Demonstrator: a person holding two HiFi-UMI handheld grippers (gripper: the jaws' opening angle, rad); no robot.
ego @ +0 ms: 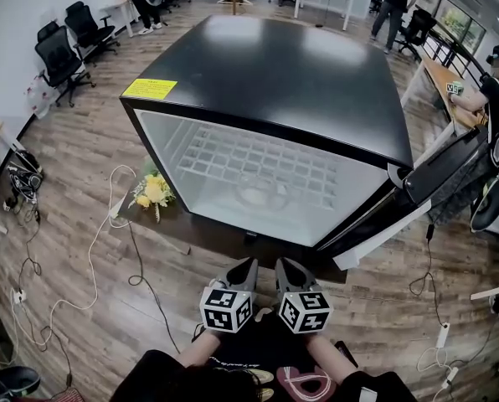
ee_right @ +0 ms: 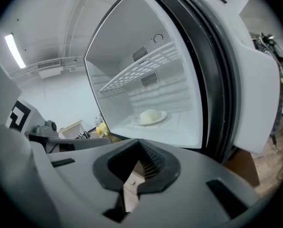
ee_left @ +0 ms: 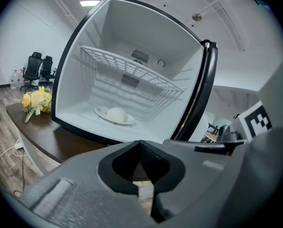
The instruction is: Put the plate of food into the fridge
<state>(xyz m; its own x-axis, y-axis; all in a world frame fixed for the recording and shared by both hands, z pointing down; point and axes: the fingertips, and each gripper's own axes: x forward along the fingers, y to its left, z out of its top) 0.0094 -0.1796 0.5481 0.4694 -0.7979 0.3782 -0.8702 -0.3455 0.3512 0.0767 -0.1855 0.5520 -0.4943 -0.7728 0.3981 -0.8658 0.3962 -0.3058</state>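
Holds left hand-held gripper and right hand-held gripper side by side, jaws of both closed on nothing. Faces the open fridge just ahead, plate of food resting on its floor beneath the wire shelf. Shows yellow flowers on the worktop ahead and to the left.

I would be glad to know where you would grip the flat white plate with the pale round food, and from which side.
Probably the bare near rim of the white plate, coming in level through the open front of the white-lined fridge, beneath its wire shelf. The plate lies flat on the fridge floor and the round food fills its middle, leaving only the rim free.
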